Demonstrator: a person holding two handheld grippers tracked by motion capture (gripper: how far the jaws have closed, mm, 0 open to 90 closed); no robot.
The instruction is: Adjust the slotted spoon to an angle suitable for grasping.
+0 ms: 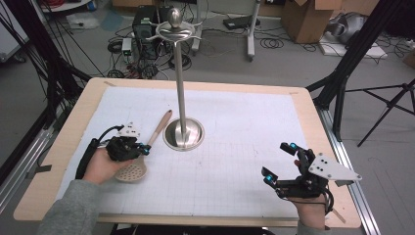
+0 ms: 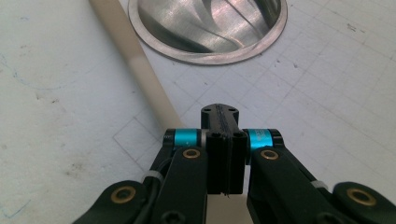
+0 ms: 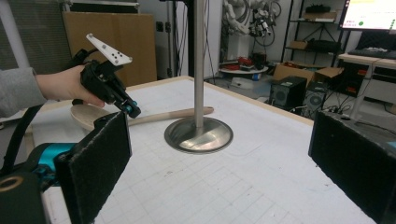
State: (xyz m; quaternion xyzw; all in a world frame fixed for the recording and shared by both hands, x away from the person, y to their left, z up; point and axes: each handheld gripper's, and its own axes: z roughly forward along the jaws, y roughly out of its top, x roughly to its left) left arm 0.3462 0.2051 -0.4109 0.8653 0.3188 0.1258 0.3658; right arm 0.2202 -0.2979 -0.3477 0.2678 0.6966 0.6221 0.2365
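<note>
The left gripper (image 1: 142,148) has its fingers clamped tight on the slotted spoon (image 1: 139,156) lying beside the stand (image 1: 182,125); right gripper (image 1: 281,164) gapes empty, so lift level and slow.

The wooden surface (image 1: 58,161) carries a white gridded mat (image 1: 235,147); on it lie a slotted spoon (image 1: 139,159) and a steel stand (image 1: 183,133).

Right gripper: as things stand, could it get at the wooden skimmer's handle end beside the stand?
Probably yes. The right gripper has open jaws and only bare mat toward the skimmer handle. The stand sits just beside the handle tip, and the left gripper is shut low on the handle, so room is tight.
</note>
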